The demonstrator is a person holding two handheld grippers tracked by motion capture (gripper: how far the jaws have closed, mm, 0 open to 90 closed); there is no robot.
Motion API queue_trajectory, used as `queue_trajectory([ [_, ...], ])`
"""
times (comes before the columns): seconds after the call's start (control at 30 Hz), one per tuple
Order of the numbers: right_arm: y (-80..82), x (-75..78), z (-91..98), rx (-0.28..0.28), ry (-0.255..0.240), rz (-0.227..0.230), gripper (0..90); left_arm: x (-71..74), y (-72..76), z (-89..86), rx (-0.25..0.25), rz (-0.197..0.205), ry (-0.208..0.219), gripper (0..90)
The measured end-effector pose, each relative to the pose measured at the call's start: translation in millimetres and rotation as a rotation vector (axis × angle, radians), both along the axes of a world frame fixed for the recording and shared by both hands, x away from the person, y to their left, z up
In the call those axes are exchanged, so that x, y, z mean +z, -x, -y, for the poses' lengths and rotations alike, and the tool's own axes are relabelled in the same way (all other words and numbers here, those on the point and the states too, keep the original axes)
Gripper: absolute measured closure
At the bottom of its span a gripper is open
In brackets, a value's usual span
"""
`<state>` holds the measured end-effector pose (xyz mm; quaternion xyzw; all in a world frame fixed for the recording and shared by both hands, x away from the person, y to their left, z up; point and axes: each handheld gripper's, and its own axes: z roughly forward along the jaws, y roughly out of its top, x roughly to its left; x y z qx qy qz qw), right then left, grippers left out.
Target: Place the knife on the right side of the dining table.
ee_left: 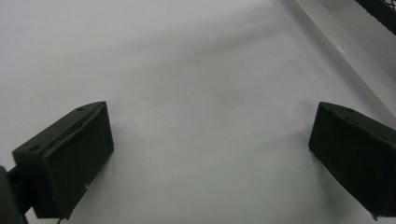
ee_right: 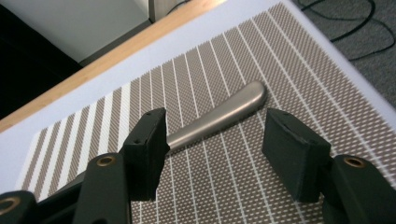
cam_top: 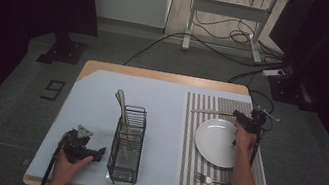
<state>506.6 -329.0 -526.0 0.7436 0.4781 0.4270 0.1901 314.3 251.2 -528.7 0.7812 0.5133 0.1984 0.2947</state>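
Left gripper [cam_top: 101, 152] idle on worktop [cam_top: 101, 92], jaws wide, empty. Wire caddy [cam_top: 127, 143] holds remaining cutlery. Plate [cam_top: 217, 142] and fork [cam_top: 211, 180] on placemat [cam_top: 194, 143]. Right gripper [ee_right: 212, 140] parted, knife [ee_right: 219, 115] lying free on the mat between the jaws. Judging: knife placed, rest pending.

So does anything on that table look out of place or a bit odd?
Slightly. The knife lies crosswise on the striped mat beyond the plate, not beside it, and the fork lies crosswise on its near side. The right gripper stands open over the knife's handle. Nothing looks spilled or broken.
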Motion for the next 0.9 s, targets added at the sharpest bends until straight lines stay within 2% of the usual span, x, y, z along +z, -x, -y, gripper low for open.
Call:
queue_trajectory([
  [0.07, 1.3, 5.2, 0.8, 0.009, 0.009, 0.025, 39.8, 0.0, 0.0, 0.0, 0.000, 0.000, 0.000, 0.0],
  [0.2, 0.5, 10.5, 0.3, 0.026, 0.025, 0.025, 39.7, 0.0, -0.1, -0.1, 0.000, 0.000, 0.000, 0.0],
  [0.23, -0.3, 14.6, -1.1, 0.030, 0.048, 0.035, 39.7, 0.0, 0.0, 0.0, 0.000, 0.000, 0.000, 0.0],
  [0.3, -1.3, 16.3, -2.1, 0.036, 0.060, 0.038, 39.7, 0.0, 0.0, 0.0, 0.000, 0.000, 0.000, 0.0],
  [0.33, -3.5, 19.1, -4.4, 0.056, 0.079, 0.035, 39.7, 0.0, 0.0, 0.0, 0.000, 0.000, 0.000, 0.0],
  [0.47, -6.5, 21.6, -7.9, 0.080, 0.105, 0.047, 40.4, 0.0, -0.1, -0.1, 0.000, 0.000, 0.000, 0.0],
  [0.57, -14.8, 20.5, -11.3, 0.117, 0.131, 0.016, 41.9, 0.0, 0.0, 0.0, 0.000, 0.000, 0.000, 0.0],
  [0.83, -38.9, 16.4, -22.3, 0.188, 0.210, -0.021, 43.3, 0.0, 0.1, 0.1, 0.000, 0.001, -0.001, 0.0],
  [0.87, -45.4, 13.4, -23.8, 0.205, 0.229, -0.067, 43.4, 0.0, 0.1, 0.1, 0.000, 0.001, -0.001, 0.0],
  [0.9, -46.8, 12.3, -23.9, 0.209, 0.238, -0.075, 43.5, 0.0, 0.1, 0.0, 0.000, 0.001, -0.001, 0.0],
])
